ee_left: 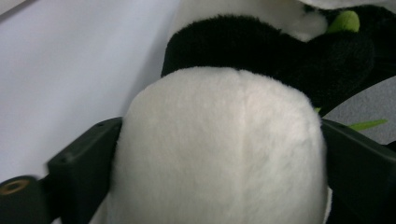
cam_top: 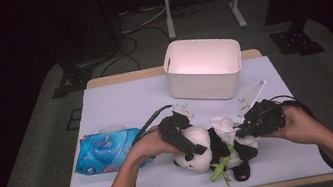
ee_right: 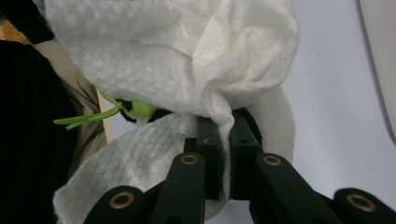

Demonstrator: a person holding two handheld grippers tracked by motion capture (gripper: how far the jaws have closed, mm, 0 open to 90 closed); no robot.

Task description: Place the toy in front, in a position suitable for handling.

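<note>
Between wide left gripper (ee_left: 219, 154) jaws: panda head (ee_left: 219, 144); right gripper (ee_right: 223, 135) pinches wipe (ee_right: 187, 56).

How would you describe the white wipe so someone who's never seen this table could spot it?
Start at the white bin at the table's far edge, then come toward the near edge to the plush panda. The wipe is the crumpled white sheet on the panda, pinched in the right gripper; it is thin and creased, unlike the panda's fluffy fur.

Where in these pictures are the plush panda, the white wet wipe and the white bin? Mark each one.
plush panda (ee_left: 219, 149): left gripper view, on the white back of its head.
white wet wipe (ee_right: 187, 60): right gripper view, on its crumpled middle.
white bin (cam_top: 203, 85): high view, on its near outer wall.
</note>
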